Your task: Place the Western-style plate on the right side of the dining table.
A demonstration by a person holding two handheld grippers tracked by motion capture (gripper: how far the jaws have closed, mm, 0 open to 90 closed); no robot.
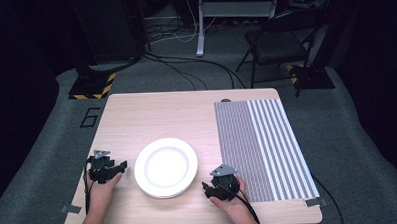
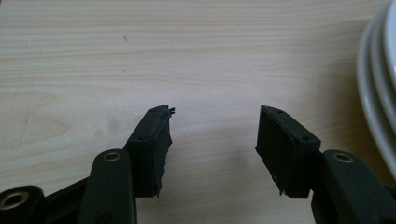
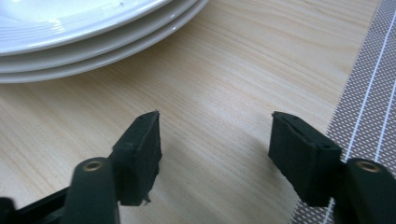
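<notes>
Stack of white plates [image 1: 166, 167] sits lower centre of the high view, on the bare wood of the table [image 1: 151, 113]; in the right gripper view at least three rims show stacked [image 3: 84, 42]. Striped placemat [image 1: 262, 145] lies to the right of the frame, nothing on it.

Left gripper [image 1: 119, 168] rests just left of the stack, right gripper [image 1: 207, 188] just lower right of it, beside the mat's edge. Both have jaws spread w/ nothing but wood between them – no pinch on anything. In the left gripper view the plate rims [image 2: 378, 93] sit at the far right edge, apart from the fingertips.

Judging by the layout, prob. a plate goes onto the mat – not begun yet. Stack untouched, no plate lifted. All left: reach a rim, grip, carry over, set down.
</notes>
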